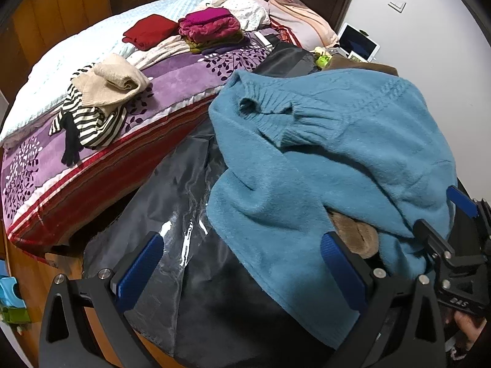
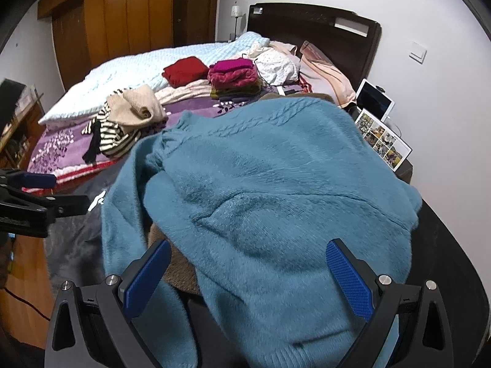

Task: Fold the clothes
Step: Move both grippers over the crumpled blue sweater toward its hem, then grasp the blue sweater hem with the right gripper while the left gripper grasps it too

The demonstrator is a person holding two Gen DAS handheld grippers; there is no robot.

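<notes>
A fuzzy teal sweater (image 1: 322, 159) lies rumpled on a dark grey plastic-windowed cover (image 1: 184, 202), one ribbed cuff folded onto its chest. A brown garment (image 1: 353, 236) peeks from under its hem. My left gripper (image 1: 242, 266) is open, its right pad (image 1: 343, 273) against the sweater's lower edge and its left pad over the cover. The right gripper (image 1: 445, 220) shows at the sweater's right edge. In the right wrist view the sweater (image 2: 270, 190) fills the middle. My right gripper (image 2: 248, 276) is open and straddles its near edge. The left gripper (image 2: 52, 191) hovers at the far left.
The bed (image 1: 184, 76) behind has a purple leaf blanket with a striped and beige clothes heap (image 1: 101, 98), a folded red garment (image 1: 150, 30) and a magenta stack (image 1: 211, 27). A tablet (image 2: 374, 99) and a photo sheet (image 2: 383, 142) stand by the wall. Wooden floor lies left.
</notes>
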